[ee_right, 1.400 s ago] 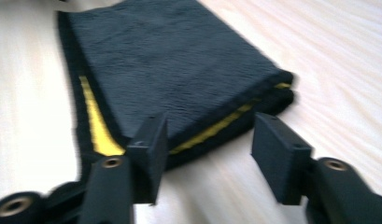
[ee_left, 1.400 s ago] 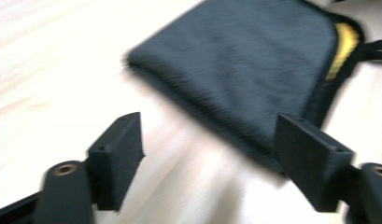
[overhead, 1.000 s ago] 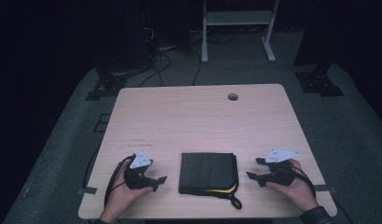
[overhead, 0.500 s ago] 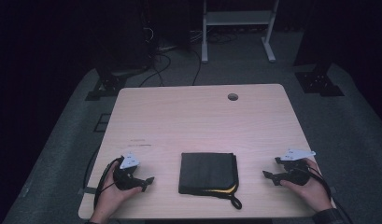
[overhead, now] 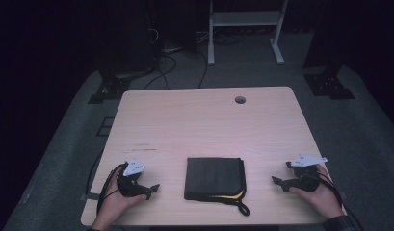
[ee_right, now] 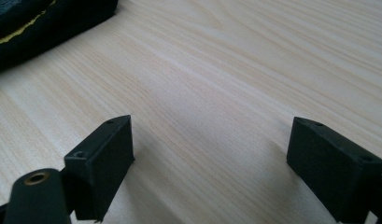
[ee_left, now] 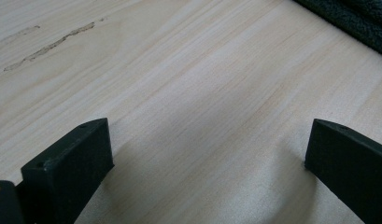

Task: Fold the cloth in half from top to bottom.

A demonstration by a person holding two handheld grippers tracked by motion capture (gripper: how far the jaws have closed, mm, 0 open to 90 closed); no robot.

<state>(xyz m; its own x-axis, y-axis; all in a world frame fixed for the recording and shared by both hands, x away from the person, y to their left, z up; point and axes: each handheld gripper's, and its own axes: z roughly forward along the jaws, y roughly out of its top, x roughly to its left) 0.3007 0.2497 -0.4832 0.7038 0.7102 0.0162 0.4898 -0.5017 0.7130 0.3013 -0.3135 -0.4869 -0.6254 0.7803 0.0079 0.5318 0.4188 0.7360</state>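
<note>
Black folded cloth (overhead: 214, 178) lies flat on the bench (overhead: 204, 120) between the left hand-held gripper (overhead: 153, 187) and right hand-held gripper (overhead: 276, 182), both empty, jaws just opened wide; folding appears complete, and next each need only withdraw clear.

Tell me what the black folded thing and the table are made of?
The black folded thing looks like soft cloth, maybe fleece or towel: its surface is fuzzy and matte in the left gripper view, with a yellow trim line and a loop at one corner. The table looks like pale wood or a wood-look laminate: fine grain lines run along it, smooth with a slight sheen. Which one, I cannot tell.
</note>
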